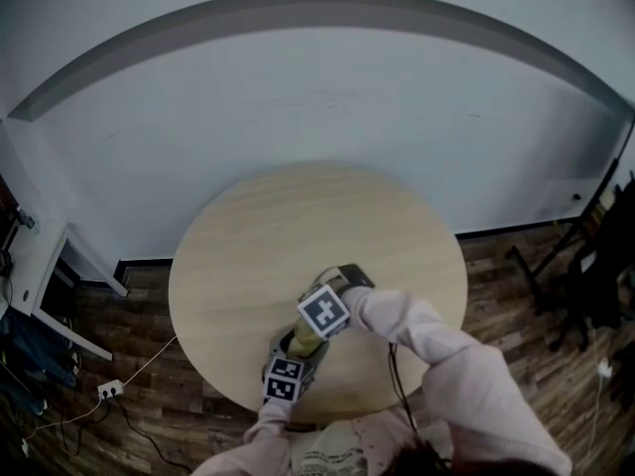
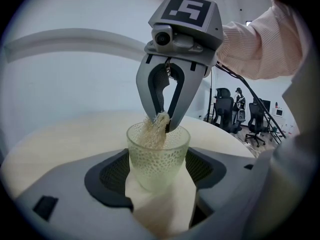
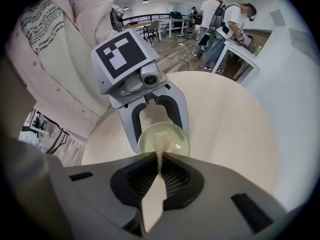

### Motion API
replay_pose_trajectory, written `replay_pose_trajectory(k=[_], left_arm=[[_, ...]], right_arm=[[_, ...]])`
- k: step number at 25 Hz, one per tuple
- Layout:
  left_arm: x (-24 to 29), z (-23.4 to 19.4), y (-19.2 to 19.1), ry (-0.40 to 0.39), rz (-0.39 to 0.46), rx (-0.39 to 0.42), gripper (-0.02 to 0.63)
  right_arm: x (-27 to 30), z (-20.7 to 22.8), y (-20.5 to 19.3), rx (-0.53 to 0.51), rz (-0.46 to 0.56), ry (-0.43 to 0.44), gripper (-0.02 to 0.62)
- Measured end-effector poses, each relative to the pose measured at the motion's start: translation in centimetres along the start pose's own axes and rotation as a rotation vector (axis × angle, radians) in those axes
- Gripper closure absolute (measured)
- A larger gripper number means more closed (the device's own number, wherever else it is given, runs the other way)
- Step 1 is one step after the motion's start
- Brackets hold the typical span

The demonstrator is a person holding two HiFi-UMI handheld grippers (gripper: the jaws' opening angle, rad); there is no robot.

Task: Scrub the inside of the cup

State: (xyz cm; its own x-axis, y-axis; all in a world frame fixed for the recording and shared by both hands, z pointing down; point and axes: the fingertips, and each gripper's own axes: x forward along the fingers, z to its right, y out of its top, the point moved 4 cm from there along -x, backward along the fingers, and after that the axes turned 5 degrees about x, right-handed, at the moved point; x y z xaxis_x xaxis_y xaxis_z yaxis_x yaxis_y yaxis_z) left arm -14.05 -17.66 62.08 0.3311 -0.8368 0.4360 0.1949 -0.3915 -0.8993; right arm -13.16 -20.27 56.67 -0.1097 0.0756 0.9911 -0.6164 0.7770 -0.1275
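— Closest to the lens, clasping the dimpled glass cup (image 2: 157,166) in the left gripper (image 2: 157,173), spreading wide to take its girth and pressing on both sides?

— Yes, gripping it upright, mouth up, probably steadying it against the scrubbing. Holding it over the near edge of the round table (image 1: 298,216), close to the body. Resting or hovering: not telling from these views.

— And pinching what with the right gripper (image 2: 161,120)?

— Clenching tight on a strip of pale fibrous scrubber (image 2: 156,129), pointing down from above with the tips just at the rim, dangling the scrubber into the cup's mouth.

— Reaching the bottom?

— Seemingly not; touching only the upper inner wall, judging from the left gripper view. Looking like early scrubbing, leaving the lower wall and base to do.

— Watching for anything?

— Minding the jaw tips crowding the glass rim, and avoiding twisting the cup out of its grip when pushing deeper.
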Motion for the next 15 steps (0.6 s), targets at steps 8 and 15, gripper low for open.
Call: replay_pose_trajectory(k=[8, 15], left_arm=[[0.0, 0.1, 0.0, 0.006, 0.002, -0.007, 0.255], [0.0, 0.1, 0.0, 0.010, 0.002, -0.009, 0.255]], right_arm=[[0.6, -0.3, -0.4, 0.168, -0.017, 0.074, 0.569], [1.6, 0.2, -0.4, 0.284, -0.020, 0.090, 0.571]])
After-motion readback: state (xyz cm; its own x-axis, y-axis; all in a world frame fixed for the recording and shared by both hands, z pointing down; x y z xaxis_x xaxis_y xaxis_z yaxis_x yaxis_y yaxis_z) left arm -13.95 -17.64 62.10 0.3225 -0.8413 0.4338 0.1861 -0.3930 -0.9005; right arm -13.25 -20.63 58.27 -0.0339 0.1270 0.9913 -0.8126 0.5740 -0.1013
